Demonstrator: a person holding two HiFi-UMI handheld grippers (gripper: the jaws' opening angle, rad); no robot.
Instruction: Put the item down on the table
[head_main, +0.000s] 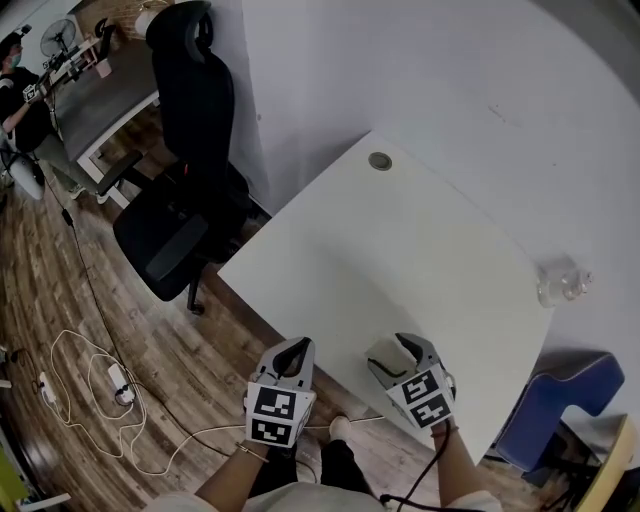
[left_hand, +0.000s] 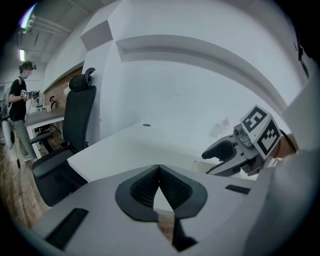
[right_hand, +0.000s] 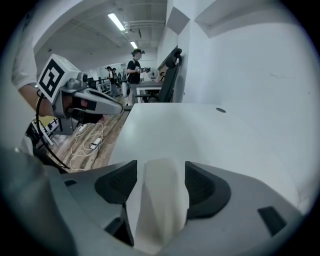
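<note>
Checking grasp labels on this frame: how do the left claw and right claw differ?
The left claw has its jaws together and is empty. The right claw has its jaws apart, closed on a pale item. In the head view, the left claw hangs off the table, over the floor, while the right claw is above the table's near edge. Both point forward and carry marker cubes.

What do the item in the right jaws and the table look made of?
The item is probably soft cloth or paper, off-white and matte: it shows a fold and a twist, with no shine. The table is likely laminated board: a smooth, flat white top with a faint, even sheen.
</note>
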